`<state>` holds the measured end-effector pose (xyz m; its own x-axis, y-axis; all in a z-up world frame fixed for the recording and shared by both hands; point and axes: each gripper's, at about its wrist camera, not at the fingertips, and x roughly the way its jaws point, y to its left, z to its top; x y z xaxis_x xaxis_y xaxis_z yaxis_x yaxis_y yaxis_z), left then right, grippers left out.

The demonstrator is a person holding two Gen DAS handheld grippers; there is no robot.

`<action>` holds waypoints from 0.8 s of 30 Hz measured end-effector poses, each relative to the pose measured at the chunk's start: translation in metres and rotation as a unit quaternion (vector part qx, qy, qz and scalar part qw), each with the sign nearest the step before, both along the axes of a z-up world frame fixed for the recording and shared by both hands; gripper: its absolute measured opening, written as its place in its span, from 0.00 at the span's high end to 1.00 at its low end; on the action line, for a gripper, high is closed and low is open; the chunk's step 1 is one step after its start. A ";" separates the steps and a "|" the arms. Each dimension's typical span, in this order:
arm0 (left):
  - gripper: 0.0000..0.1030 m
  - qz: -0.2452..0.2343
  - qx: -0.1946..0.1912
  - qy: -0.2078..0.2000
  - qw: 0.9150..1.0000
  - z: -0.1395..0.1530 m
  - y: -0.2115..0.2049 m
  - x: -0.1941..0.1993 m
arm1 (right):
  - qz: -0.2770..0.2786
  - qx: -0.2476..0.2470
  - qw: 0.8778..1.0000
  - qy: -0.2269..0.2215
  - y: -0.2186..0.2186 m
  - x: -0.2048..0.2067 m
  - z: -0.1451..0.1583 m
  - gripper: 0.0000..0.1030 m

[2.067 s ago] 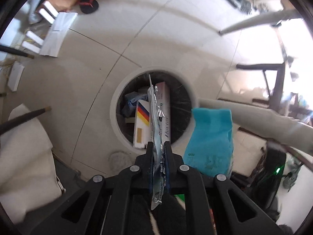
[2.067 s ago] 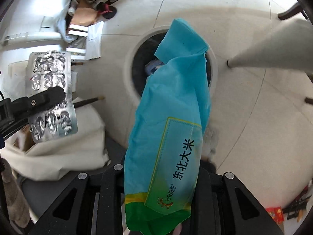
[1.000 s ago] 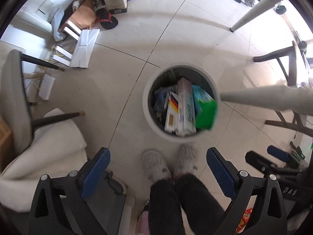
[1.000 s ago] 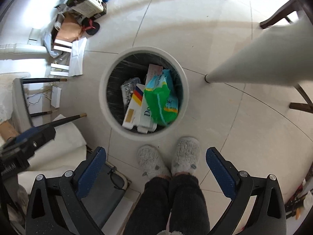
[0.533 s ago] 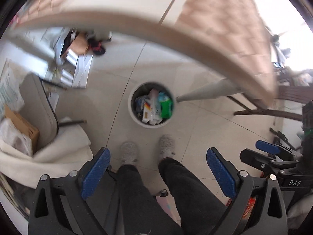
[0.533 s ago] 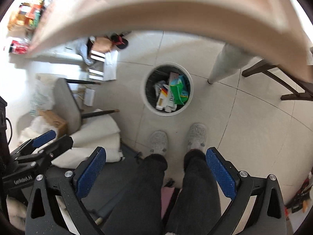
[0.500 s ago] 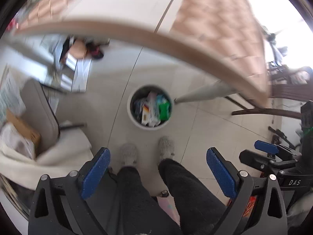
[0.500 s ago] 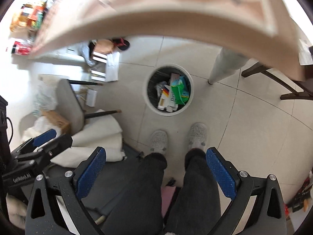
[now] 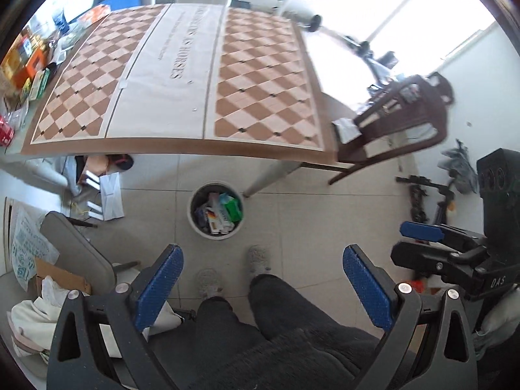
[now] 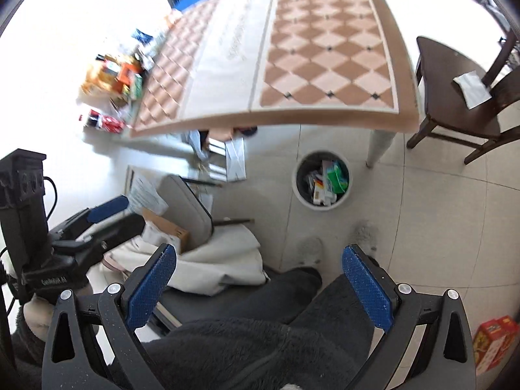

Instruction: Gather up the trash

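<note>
A round white trash bin (image 9: pixel 194 221) stands on the tiled floor by a table leg. It holds a green-blue bag (image 9: pixel 233 209), a white carton and other packets. It also shows in the right wrist view (image 10: pixel 298 195). My left gripper (image 9: pixel 261 279) is open and empty, high above the floor. My right gripper (image 10: pixel 260 279) is open and empty at a similar height. Each gripper appears at the edge of the other's view.
A table with a checkered cloth (image 9: pixel 266 74) stretches ahead, with packets and boxes (image 10: pixel 120 74) at its far left. A dark wooden chair (image 10: pixel 455 107) stands right, a grey chair (image 9: pixel 78 253) left. The person's legs and slippers (image 9: pixel 258 258) are below.
Both grippers let go of the blister pack and the green-blue bag, which now lie in the bin. Both grippers then rose well above the table top.
</note>
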<state>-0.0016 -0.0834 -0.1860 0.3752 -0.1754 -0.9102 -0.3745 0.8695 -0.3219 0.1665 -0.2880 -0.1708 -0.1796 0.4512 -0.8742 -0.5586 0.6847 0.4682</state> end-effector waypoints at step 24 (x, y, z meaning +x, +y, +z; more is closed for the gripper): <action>0.00 0.020 0.006 -0.048 0.999 0.058 -0.013 -0.043 | -0.028 0.027 0.998 -0.039 -0.036 -0.055 0.071 0.00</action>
<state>-0.0443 -0.0963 -0.1278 0.4668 -0.1473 -0.8720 -0.3764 0.8592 -0.3467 0.1114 -0.3242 -0.1003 -0.0856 0.5054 -0.8586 -0.5560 0.6909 0.4621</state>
